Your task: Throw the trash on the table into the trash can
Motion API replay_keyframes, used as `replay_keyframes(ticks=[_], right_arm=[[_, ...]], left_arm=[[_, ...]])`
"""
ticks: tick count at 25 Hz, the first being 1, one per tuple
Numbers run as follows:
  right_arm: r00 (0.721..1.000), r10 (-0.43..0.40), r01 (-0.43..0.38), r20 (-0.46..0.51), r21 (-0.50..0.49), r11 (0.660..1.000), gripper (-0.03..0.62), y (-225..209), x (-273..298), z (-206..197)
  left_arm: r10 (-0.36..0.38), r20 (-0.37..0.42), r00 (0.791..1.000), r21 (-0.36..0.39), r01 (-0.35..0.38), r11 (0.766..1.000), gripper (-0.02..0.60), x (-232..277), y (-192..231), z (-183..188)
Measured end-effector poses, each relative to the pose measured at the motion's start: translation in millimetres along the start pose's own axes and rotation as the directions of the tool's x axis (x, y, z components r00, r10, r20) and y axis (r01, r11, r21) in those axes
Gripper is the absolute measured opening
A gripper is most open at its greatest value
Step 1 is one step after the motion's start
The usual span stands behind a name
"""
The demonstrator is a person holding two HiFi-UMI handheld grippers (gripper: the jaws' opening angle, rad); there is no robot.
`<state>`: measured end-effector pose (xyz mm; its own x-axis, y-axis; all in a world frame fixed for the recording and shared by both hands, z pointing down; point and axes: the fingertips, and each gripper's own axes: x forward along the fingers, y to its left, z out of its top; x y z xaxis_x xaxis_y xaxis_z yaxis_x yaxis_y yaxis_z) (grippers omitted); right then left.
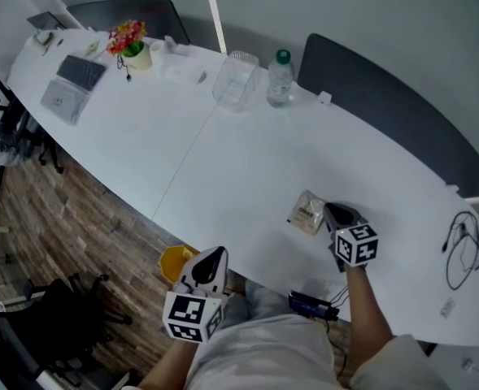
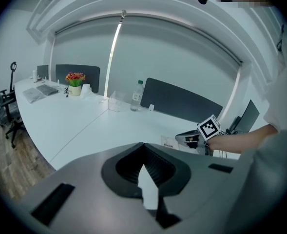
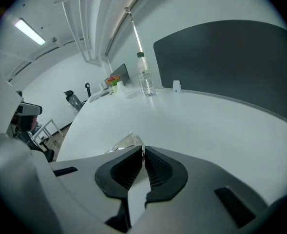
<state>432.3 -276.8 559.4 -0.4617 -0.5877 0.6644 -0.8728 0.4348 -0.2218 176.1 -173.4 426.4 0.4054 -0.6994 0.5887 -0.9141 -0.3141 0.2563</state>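
A crumpled clear wrapper with a printed label [image 1: 306,214] lies on the white table [image 1: 247,161] near its front edge. My right gripper [image 1: 330,212] is at the wrapper's right side. In the right gripper view its jaws [image 3: 143,147] stand together, with the wrapper's edge [image 3: 124,141] pinched at their tips and sticking out to the left. My left gripper [image 1: 215,254] hovers off the table's front edge, shut and empty [image 2: 143,152], just above a yellow trash can [image 1: 176,262] on the floor. The left gripper view also shows the wrapper [image 2: 169,142] and the right gripper [image 2: 189,139].
A water bottle [image 1: 280,78] and a clear plastic box [image 1: 237,78] stand at the table's far edge. A flower pot [image 1: 133,47] and a laptop [image 1: 75,84] sit at the far left. Cables [image 1: 463,250] lie at the right end. Office chairs [image 1: 68,315] stand on the wooden floor.
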Motion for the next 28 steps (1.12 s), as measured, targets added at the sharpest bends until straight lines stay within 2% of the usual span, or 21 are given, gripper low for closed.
replay_keyframes(ticks=[9,15,25,28], right_arm=[[0.991,0.080,-0.089,0.111,0.076,0.993,0.032,27,-12,27],[0.977,0.166,-0.174,0.134,0.050,0.983,0.032,72,-9,43],[0.938,0.315,-0.312,0.145,-0.046,0.949,0.032,178,-4,78],[0.924,0.360,-0.353,0.129,-0.078,0.932,0.032,213,-3,80]], left_arm=[[0.045,0.055,0.997,-0.030,-0.044,0.999,0.000,-24,8,-3],[0.115,0.121,0.986,-0.084,-0.106,0.991,0.000,-58,27,-6],[0.255,0.208,0.944,-0.180,-0.219,0.959,0.000,-140,73,-28],[0.313,0.217,0.924,-0.181,-0.277,0.944,0.000,-167,88,-40]])
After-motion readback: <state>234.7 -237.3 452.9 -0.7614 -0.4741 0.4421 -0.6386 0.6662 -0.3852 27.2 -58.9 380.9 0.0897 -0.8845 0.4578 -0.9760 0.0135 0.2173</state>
